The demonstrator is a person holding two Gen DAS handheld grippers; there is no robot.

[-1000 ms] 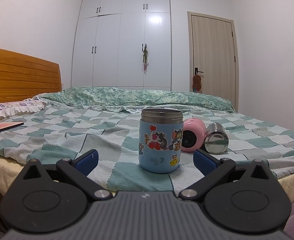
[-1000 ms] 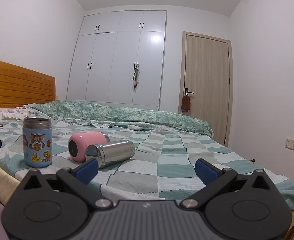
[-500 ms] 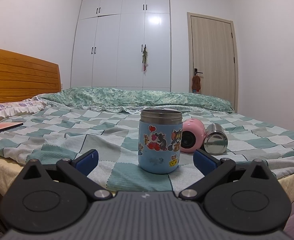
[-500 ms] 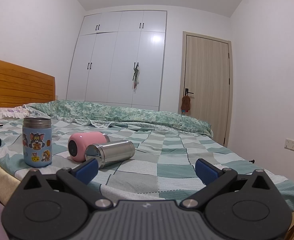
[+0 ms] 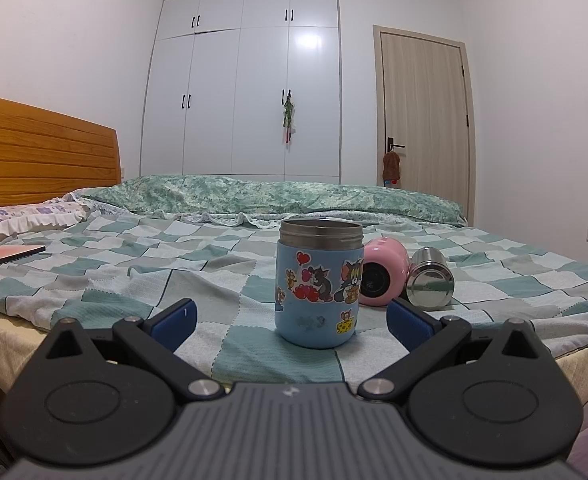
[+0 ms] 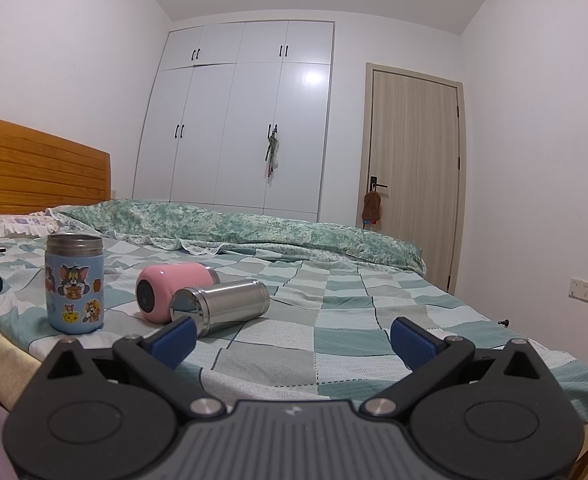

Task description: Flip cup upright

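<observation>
A blue cartoon-sticker cup stands upright on the checked bedspread, also in the right wrist view. A pink cup lies on its side behind it, and a steel cup lies on its side beside that. Both also show in the right wrist view: pink cup, steel cup. My left gripper is open and empty, just short of the blue cup. My right gripper is open and empty, right of the steel cup.
The checked bedspread covers the bed, with a rolled green quilt at the far side. A wooden headboard and pillow are on the left. A flat book lies far left. Wardrobe and door stand behind.
The left gripper has drifted very slightly; the blue cup sits a touch further left in its view. The right gripper has barely moved. Both stay open.
</observation>
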